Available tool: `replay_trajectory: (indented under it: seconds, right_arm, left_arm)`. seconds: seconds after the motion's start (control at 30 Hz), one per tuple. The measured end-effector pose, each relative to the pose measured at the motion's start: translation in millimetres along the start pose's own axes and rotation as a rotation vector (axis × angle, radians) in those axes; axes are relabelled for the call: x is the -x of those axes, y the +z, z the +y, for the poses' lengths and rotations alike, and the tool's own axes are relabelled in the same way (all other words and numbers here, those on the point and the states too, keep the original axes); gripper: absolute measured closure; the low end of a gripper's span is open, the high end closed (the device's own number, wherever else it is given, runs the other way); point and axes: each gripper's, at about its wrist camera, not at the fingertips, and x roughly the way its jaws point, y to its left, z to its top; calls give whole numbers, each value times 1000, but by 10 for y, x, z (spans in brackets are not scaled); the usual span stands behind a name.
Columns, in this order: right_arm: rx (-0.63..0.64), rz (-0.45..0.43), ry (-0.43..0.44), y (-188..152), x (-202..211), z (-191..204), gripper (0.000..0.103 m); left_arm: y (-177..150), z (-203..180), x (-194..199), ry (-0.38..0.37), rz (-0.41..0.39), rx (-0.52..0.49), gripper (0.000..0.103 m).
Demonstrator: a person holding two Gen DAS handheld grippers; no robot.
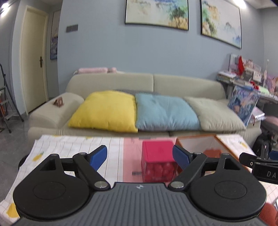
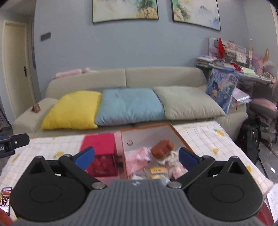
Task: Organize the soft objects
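Tabletop: soft toys (image 2: 161, 156), seemingly boxed, beneath spread right tool (image 2: 136, 156).

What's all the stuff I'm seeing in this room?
Sofa: one, beige, against the wall.
Cushions: three on the seat, yellow, blue, beige.
Paintings: two, above the sofa.
Tablecloth: one, white grid, on the table.
Red box: one, with lid, on the table.
Open box: one, orange-edged, right of the red box, holding soft toys.
Backpack: one, black, on the floor.
Left tool, right tool: open, empty.
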Motion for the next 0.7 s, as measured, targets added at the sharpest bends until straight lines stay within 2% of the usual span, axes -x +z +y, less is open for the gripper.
replay_trajectory:
  seconds: [0.17, 0.3, 0.7]
  right_arm:
    - [5, 67, -56, -112, -166, 6, 3]
    - [35, 108, -60, -192, -231, 54, 3]
    - [17, 128, -60, -209, -259, 58, 3]
  left_arm:
    - [-128, -31, -158, 13, 103, -10, 3]
    - [-216, -41, -250, 16, 165, 3, 3]
    - [-200, -110, -317, 3, 177, -12, 3]
